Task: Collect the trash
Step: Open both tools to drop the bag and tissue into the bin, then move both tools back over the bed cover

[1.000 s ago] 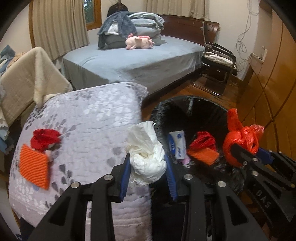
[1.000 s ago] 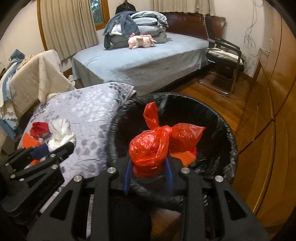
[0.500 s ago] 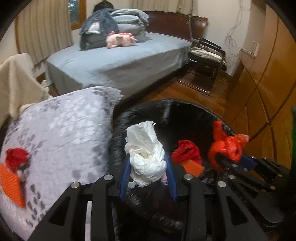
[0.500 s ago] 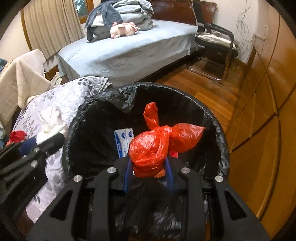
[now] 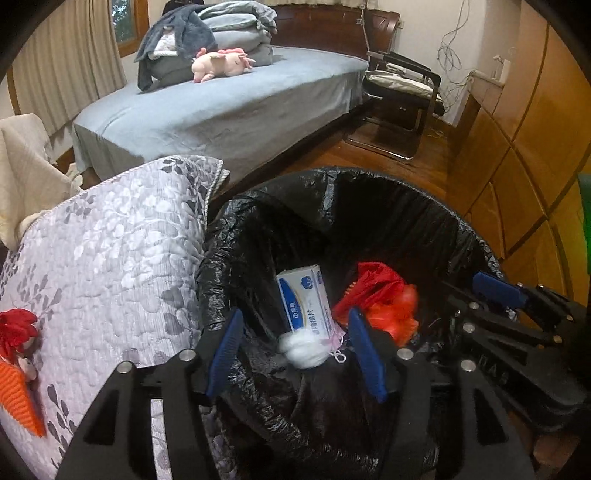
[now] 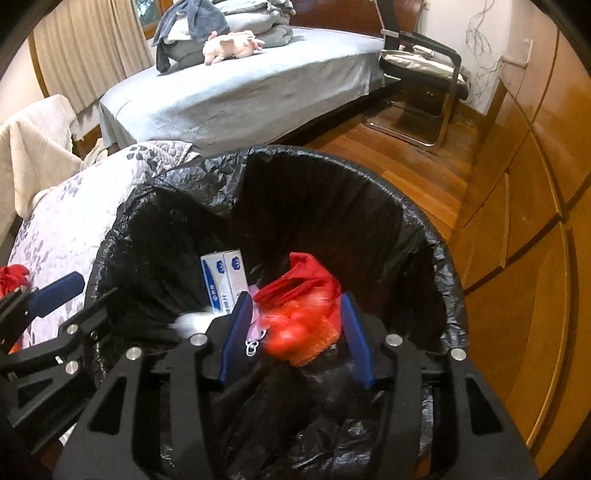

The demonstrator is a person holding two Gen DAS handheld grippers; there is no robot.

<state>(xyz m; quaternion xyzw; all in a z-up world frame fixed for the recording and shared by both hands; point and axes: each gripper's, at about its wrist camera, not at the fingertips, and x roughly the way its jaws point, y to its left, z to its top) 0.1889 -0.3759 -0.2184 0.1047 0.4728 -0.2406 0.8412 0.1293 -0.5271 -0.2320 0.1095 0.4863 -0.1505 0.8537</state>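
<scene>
bin [image 5: 369, 192]: black bag inside, so trash drops in; both grippers hang over it
left gripper [image 5: 295, 354]: jaws opening, nothing held; white wad [image 5: 303, 349] lies in the bin
right gripper [image 6: 291, 336]: jaws opening; red bag [image 6: 299, 317] blurry, looks let go
hidden: bin bottom is dark

A bed [image 5: 229, 107] with a grey-blue sheet stands against the far wall, folded bedding [image 5: 236, 26] and a pink plush [image 5: 221, 64] at its head. Beige curtains [image 5: 70, 74] hang beside a wood-framed window [image 5: 127, 26]. A metal-framed chair [image 5: 402, 88] stands right of the bed on the wooden floor [image 5: 369, 158]. Wooden cabinets [image 5: 524, 122] line the right side. Cables [image 5: 454, 40] hang on the white wall. A patterned quilt [image 5: 110, 251] lies at left.
</scene>
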